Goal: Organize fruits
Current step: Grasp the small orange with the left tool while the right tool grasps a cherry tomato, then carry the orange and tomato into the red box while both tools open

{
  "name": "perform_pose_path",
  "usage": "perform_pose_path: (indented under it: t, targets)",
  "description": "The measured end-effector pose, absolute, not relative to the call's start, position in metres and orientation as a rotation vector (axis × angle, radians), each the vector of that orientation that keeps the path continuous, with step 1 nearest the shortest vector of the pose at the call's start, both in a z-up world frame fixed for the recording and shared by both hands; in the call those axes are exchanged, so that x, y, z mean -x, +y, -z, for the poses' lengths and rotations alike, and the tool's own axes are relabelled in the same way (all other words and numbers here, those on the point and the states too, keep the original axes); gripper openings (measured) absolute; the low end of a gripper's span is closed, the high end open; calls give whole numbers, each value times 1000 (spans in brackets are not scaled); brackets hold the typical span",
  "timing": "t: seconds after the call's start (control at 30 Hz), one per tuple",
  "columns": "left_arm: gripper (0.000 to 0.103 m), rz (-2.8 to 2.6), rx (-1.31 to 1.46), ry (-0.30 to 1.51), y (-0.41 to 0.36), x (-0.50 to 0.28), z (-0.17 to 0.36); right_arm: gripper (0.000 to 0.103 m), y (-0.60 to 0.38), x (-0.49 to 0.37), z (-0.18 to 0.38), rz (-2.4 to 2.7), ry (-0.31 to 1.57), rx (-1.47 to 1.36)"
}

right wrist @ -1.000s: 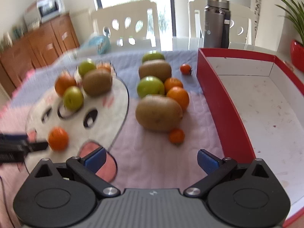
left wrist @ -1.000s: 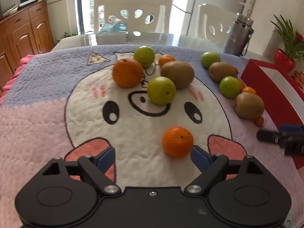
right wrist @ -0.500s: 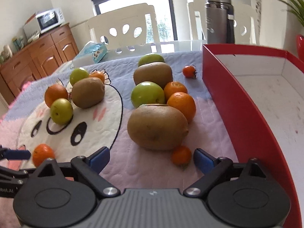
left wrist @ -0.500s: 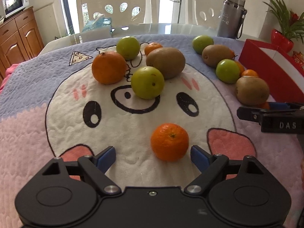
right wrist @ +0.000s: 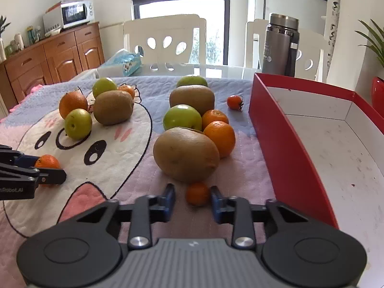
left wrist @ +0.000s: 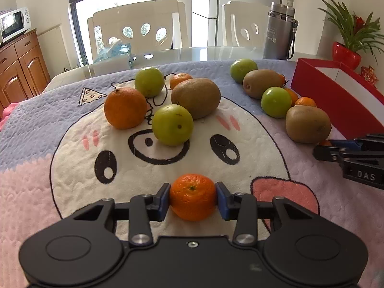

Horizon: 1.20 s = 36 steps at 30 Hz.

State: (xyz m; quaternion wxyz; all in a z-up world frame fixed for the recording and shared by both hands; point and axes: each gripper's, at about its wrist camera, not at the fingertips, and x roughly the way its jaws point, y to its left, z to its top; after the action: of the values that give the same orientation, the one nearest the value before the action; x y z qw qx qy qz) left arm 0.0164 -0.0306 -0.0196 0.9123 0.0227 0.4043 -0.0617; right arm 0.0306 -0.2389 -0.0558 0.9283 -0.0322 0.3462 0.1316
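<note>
In the left wrist view my left gripper has its jaws closing, and both blue pads press on a mandarin that rests on the cartoon quilt. In the right wrist view my right gripper is closing around a tiny orange fruit in front of a big kiwi. The right pad touches the fruit, and a strip of cloth still shows beside the left pad. More oranges, green fruits and kiwis lie further back. The red box stands at the right.
A grey flask and a blue tissue pack stand on the glass table beyond the quilt, with white chairs behind. A small tomato lies near the box's far corner. A potted plant is at the right.
Both grippers went from wide open to nearly closed: the left one onto the mandarin, the right one around the tiny orange fruit. Both also came closer to their fruit.
</note>
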Motion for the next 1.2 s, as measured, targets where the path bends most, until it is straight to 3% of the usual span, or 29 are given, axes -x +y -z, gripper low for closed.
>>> perform_pose_path:
  t: [0.5, 0.9, 1.2]
  targets:
    - [48, 142, -6, 801, -27, 0, 11, 22, -238, -17, 61, -284, 660, 89]
    - [48, 167, 6, 752, -20, 1, -9, 22, -248, 4, 14, -349, 565, 63]
    - [48, 306, -53, 672, -38, -24, -51, 22, -308, 28, -37, -297, 602, 12]
